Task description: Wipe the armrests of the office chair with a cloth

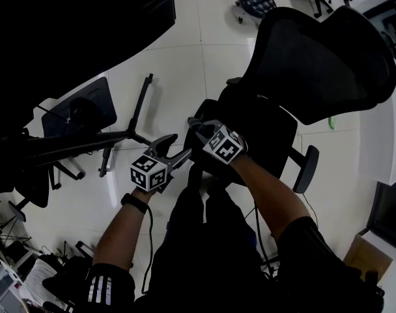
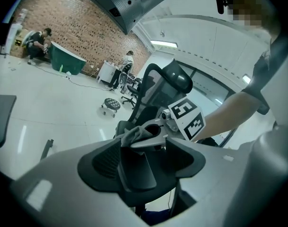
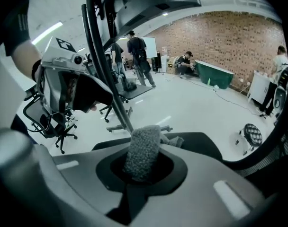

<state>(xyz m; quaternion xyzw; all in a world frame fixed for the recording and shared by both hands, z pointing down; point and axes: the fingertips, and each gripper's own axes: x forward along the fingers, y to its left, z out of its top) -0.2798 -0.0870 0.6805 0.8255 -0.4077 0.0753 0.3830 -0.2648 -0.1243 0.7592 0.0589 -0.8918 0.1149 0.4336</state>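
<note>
The right hand-held gripper (image 1: pixel 198 130) is clamped on a grey cloth (image 3: pixel 143 150), which sits on the black armrest (image 3: pixel 208 148) of the office chair (image 1: pixel 322 57). The armrest's long axis runs crosswise to this gripper, so the wiping stroke probably has to go sideways along it. The left hand-held gripper (image 1: pixel 174 150) points along that axis, jaws apart either side of the near end, seemingly not gripping. Both forearms reach forward, wrists close together. The other armrest (image 1: pixel 307 168) lies well off to the right.
</note>
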